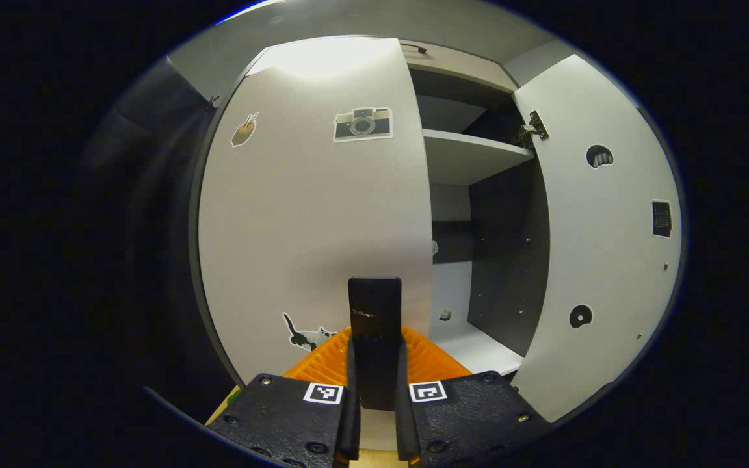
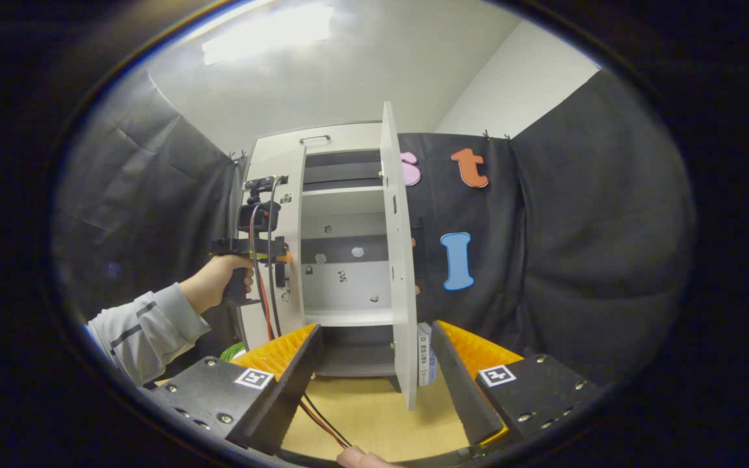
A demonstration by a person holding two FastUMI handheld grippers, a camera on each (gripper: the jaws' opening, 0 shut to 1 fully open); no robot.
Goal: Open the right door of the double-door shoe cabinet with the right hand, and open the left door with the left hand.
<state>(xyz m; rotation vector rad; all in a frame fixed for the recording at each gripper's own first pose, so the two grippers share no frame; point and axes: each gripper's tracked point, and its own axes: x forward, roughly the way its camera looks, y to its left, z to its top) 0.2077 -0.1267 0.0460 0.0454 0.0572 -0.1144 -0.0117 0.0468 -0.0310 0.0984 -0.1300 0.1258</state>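
Observation:
The white shoe cabinet (image 2: 342, 140) stands ahead. Its right door (image 2: 397, 260) is swung wide open and shows edge-on in the right gripper view; in the left gripper view the right door (image 1: 602, 227) shows its inner face. The left door (image 1: 309, 214), with several stickers on it, fills the space in front of my left gripper (image 1: 374, 338). That gripper is shut on the door's black upright handle (image 1: 374, 302). The left gripper (image 2: 254, 250), held by a hand, also appears at the left door (image 2: 291, 247). My right gripper (image 2: 374, 361) is open, back from the cabinet, holding nothing.
Inside are white shelves (image 1: 472, 153) and a dark side wall (image 1: 508, 260). Black cloth (image 2: 576, 247) hangs to the right of the cabinet. A sleeved arm (image 2: 147, 328) reaches in from the left. Cables (image 2: 322, 419) run over the tan floor (image 2: 374, 416).

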